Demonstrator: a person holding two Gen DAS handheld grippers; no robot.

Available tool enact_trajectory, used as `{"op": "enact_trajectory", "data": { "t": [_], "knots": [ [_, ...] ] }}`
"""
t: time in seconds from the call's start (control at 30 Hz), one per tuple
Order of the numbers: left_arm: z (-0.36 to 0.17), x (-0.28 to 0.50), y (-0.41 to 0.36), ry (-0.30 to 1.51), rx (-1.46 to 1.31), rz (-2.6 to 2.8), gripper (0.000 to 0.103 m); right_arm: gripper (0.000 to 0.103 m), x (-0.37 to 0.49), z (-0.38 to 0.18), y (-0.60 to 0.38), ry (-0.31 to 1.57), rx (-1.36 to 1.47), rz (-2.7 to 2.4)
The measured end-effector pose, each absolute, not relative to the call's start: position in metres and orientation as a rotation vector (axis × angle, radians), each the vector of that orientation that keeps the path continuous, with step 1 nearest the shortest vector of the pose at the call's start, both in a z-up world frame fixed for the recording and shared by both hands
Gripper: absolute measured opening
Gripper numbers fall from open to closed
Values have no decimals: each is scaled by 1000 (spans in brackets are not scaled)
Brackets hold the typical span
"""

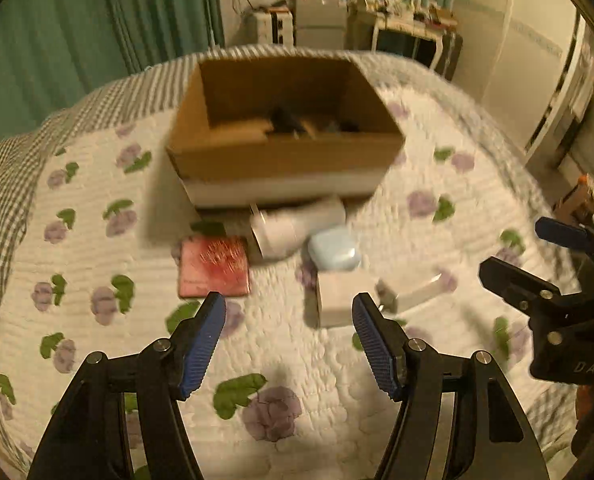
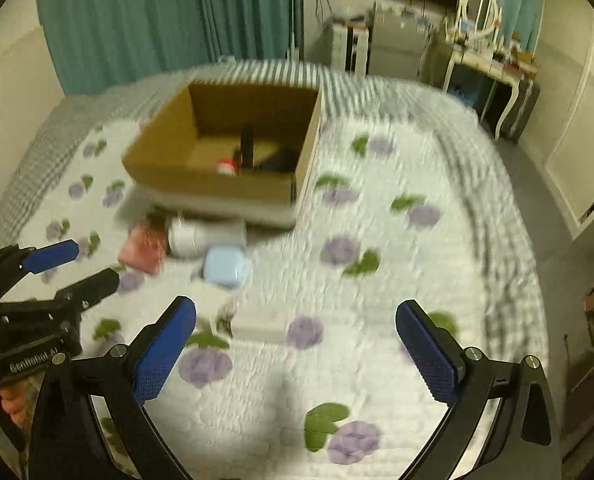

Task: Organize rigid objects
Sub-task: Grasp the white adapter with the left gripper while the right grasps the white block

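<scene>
An open cardboard box (image 1: 285,160) (image 2: 201,176) stands on the flowered quilt with several dark items inside. In front of it lie a red square case (image 1: 213,266) (image 2: 144,248), a white cylinder (image 1: 297,228) (image 2: 189,240), a light blue case (image 1: 333,254) (image 2: 224,266), a white block (image 1: 339,296) and a white adapter (image 1: 411,294). My left gripper (image 1: 289,316) is open and empty, just short of the white block; it also shows in the right wrist view (image 2: 73,266). My right gripper (image 2: 297,320) is open and empty over the bare quilt, right of the objects; it also shows in the left wrist view (image 1: 509,246).
The bed's checked border (image 1: 25,152) runs along the left and far edges. Green curtains (image 2: 137,12) hang behind. A white dresser with clutter (image 2: 485,60) and a small fridge (image 2: 397,48) stand beyond the bed. The floor (image 2: 549,200) lies to the right.
</scene>
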State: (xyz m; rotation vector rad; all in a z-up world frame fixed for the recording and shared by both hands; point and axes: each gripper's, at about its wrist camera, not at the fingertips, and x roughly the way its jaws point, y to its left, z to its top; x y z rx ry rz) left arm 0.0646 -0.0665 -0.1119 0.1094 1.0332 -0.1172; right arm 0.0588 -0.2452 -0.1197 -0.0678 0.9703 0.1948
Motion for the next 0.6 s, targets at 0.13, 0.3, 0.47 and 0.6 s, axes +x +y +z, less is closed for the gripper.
{"op": "enact_trajectory", "data": {
  "t": [0.13,0.3,0.47,0.6],
  "knots": [
    [-137,70,-67,1065,123,-109,69,96,65,-153,-244,1015,-21,196],
    [-155,78,-58,1090,114,-88,68,91,78,-183,-233,1072,-22,222],
    [-164,83,-54,1121,93,-93,68,83,92,-210,-225,1123,-13,241],
    [-171,84,-55,1142,100,-110,68,79,96,-218,-222,1124,-2,265]
  ]
}}
